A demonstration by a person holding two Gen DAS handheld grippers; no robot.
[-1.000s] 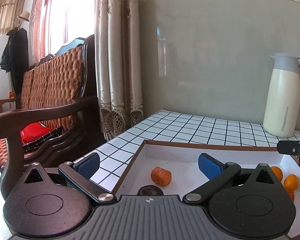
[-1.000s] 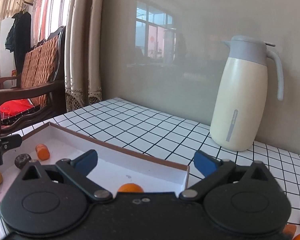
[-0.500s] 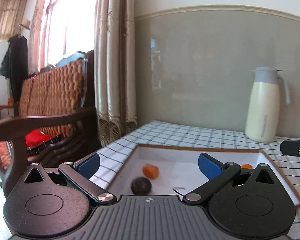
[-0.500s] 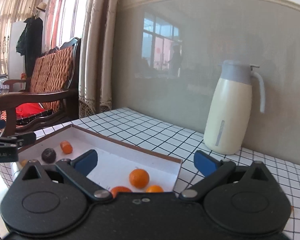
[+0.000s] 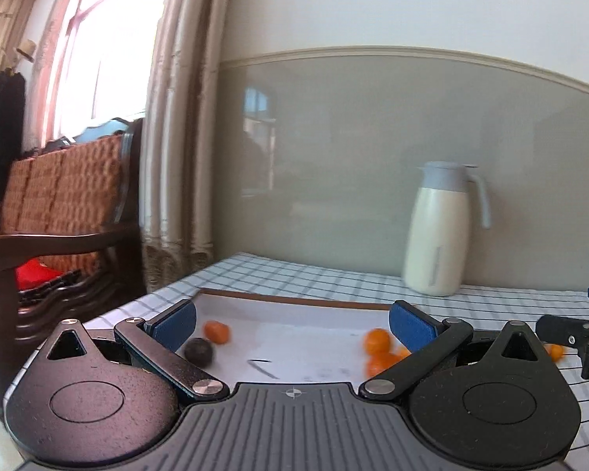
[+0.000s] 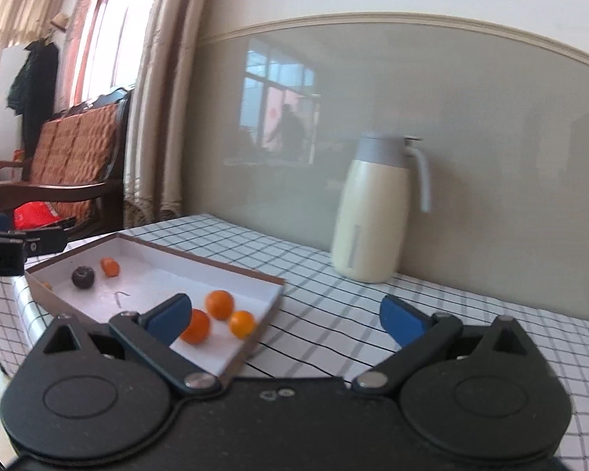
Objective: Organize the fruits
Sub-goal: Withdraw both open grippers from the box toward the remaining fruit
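Right wrist view | both grippers (image 6: 284, 316) (image 5: 292, 324) wide, empty | oranges (image 6: 219, 304) in tray (image 6: 255, 276) (blurred)

Open-topped tray (image 6: 251, 327) reachable from above; thermos jug (image 6: 372, 216) blocks far right; armchair (image 6: 70, 165) flanks left.

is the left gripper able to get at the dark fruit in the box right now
Probably yes. The left gripper is open and empty, and the dark fruit lies uncovered in the shallow box just inside its left finger, with only the small orange piece beside it.
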